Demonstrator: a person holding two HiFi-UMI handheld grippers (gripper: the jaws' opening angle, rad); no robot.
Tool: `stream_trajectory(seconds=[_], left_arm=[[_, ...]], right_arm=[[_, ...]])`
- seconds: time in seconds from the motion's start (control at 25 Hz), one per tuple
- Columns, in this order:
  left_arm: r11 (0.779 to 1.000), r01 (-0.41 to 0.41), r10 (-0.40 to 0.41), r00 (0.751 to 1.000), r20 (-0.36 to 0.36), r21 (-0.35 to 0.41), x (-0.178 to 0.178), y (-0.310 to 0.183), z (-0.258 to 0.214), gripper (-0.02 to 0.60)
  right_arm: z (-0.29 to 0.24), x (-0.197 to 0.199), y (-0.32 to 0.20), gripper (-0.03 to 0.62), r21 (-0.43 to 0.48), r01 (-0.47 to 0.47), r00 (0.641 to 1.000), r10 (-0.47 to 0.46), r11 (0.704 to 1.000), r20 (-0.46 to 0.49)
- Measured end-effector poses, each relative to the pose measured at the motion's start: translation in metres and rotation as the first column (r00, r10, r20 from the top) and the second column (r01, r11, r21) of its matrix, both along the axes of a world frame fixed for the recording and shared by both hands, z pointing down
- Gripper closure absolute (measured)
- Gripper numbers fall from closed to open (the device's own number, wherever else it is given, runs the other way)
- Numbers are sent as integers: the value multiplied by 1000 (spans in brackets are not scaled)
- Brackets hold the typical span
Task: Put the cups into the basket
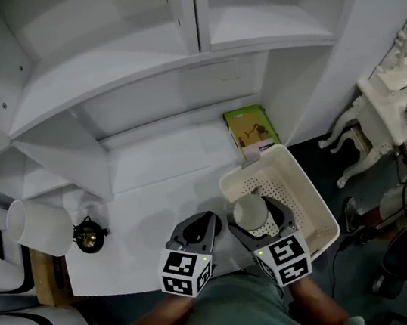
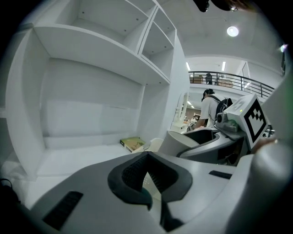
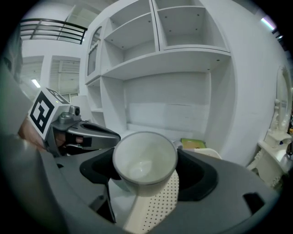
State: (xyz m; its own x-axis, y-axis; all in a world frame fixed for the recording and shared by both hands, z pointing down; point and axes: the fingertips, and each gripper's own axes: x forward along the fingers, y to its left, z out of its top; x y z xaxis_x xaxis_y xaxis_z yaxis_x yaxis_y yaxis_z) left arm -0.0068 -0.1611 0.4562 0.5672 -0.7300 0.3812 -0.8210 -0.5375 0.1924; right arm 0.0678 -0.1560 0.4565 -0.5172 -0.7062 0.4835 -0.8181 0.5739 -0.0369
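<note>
My right gripper (image 1: 263, 221) is shut on a white cup (image 1: 251, 211), held upright over the near left part of the white perforated basket (image 1: 304, 195). In the right gripper view the cup (image 3: 144, 157) sits between the jaws with its empty inside facing the camera, and the basket's dotted floor (image 3: 155, 201) lies below. My left gripper (image 1: 199, 231) hovers just left of it above the white desk, shut with nothing in it (image 2: 147, 157). From the left gripper view the held cup (image 2: 181, 141) shows at right. A second white cup (image 1: 39, 226) lies on its side at far left.
A green book (image 1: 250, 127) leans at the back by the basket. A small black and gold object (image 1: 88, 233) sits next to the far-left cup. White shelves (image 1: 171, 56) rise behind the desk. A white carved table (image 1: 387, 113) stands to the right.
</note>
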Motion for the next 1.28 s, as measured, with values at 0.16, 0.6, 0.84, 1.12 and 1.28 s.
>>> stream_trajectory(seconds=[0.16, 0.6, 0.84, 1.12, 1.28], left_arm=[[1000, -15, 15, 1000, 17, -4, 21, -11, -1, 575], [996, -75, 76, 997, 30, -51, 75, -33, 9, 575], [992, -85, 91, 994, 59, -98, 92, -42, 22, 575], [988, -52, 60, 997, 53, -147, 97, -56, 36, 575], [985, -36, 46, 998, 53, -170, 100, -63, 42, 575]], right_arm=[[4, 21, -19, 207, -1, -25, 1000, 25, 1000, 6], [35, 68, -64, 207, -18, -94, 995, 93, 995, -36], [63, 92, -86, 207, -22, -138, 987, 136, 990, -87], [91, 100, -98, 207, -74, -164, 983, 157, 984, -95], [109, 105, -105, 207, -98, -180, 980, 169, 979, -107]])
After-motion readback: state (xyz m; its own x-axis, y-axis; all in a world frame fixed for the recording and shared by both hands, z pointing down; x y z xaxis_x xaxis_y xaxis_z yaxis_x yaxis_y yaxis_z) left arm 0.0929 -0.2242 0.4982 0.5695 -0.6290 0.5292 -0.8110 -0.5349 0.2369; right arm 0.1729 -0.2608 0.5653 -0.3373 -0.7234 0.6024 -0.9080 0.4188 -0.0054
